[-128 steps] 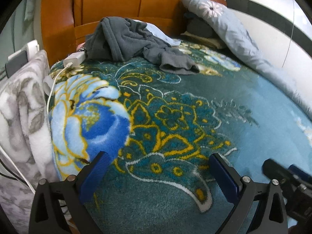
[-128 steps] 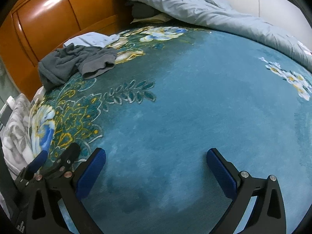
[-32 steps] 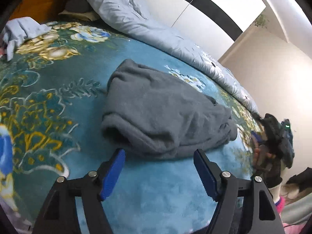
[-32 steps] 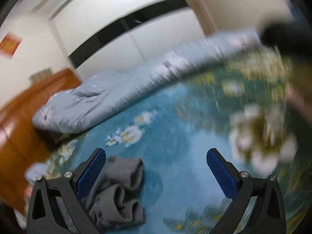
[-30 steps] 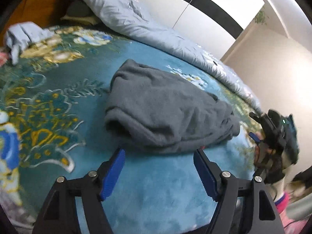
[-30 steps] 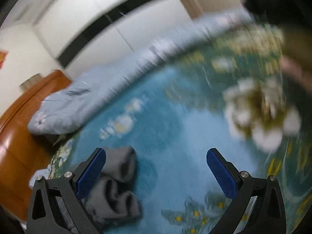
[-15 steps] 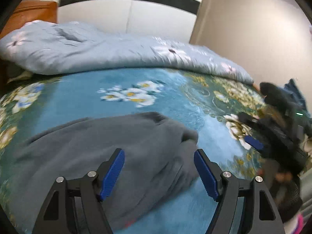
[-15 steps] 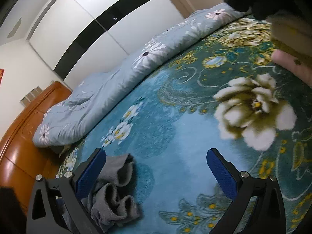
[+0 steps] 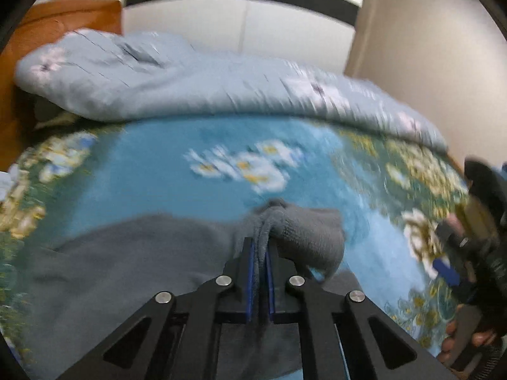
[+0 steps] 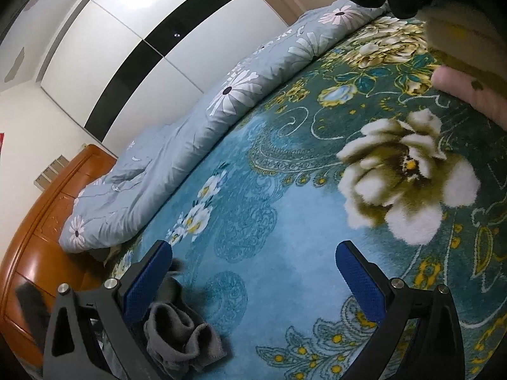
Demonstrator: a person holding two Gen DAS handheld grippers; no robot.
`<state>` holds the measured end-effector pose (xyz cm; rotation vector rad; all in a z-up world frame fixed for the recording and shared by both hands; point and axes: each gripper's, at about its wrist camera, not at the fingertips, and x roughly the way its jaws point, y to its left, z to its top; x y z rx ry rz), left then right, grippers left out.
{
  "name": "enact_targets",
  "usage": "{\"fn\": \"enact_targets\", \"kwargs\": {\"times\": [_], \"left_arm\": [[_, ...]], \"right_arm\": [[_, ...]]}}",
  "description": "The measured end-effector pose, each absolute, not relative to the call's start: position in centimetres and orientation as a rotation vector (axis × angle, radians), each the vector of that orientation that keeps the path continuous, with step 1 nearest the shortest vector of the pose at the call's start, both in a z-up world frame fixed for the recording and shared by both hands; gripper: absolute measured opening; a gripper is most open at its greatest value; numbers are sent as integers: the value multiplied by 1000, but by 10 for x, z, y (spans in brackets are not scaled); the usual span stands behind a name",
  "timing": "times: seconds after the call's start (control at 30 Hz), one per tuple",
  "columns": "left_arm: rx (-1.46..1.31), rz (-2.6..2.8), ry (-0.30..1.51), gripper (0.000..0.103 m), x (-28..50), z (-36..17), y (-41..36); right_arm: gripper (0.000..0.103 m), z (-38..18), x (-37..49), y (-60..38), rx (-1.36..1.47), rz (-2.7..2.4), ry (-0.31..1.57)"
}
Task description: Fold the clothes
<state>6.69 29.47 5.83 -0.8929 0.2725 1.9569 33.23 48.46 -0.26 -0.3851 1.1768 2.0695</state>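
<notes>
Left hand-held gripper (image 9: 259,253) clamped on the crumpled grey fleece garment (image 9: 133,259) (blurred view); right hand-held gripper (image 10: 253,272) spread apart above the teal floral blanket (image 10: 285,190).

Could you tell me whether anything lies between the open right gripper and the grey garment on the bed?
Nothing visible does. The right gripper is open over bare blue blanket, and the grey garment lies beside its left finger, already pinched by the left gripper.

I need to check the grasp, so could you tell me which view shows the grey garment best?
The left wrist view: the grey garment fills its foreground, pinched in the left tool. The right wrist view shows only a bunched end.
</notes>
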Motion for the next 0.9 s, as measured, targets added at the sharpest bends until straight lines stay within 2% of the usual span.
{"fn": "enact_targets", "kwargs": {"times": [0.17,0.33,0.47,0.57,0.63,0.77,0.9], "left_arm": [[-783,2175,134,7,17,121,208],[-754,2429,-35,7,-38,148,95],[-809,2593,-163,7,-79,133,13],[-871,2713,-142,7,-108,113,-26],[-939,2729,-196,7,-126,96,-49],[-1013,2701,-282,7,-140,70,-63],[-1007,2674,-212,8,-137,60,-61]], "right_arm": [[103,-5,321,480,-435,2118,1163],[103,-4,295,466,-536,2263,1148],[103,-5,272,450,-605,2392,1133],[103,-9,262,444,-625,2457,1170],[103,-12,257,441,-645,2472,1185],[103,-14,252,436,-690,2480,1142],[103,-9,250,435,-721,2516,1078]]}}
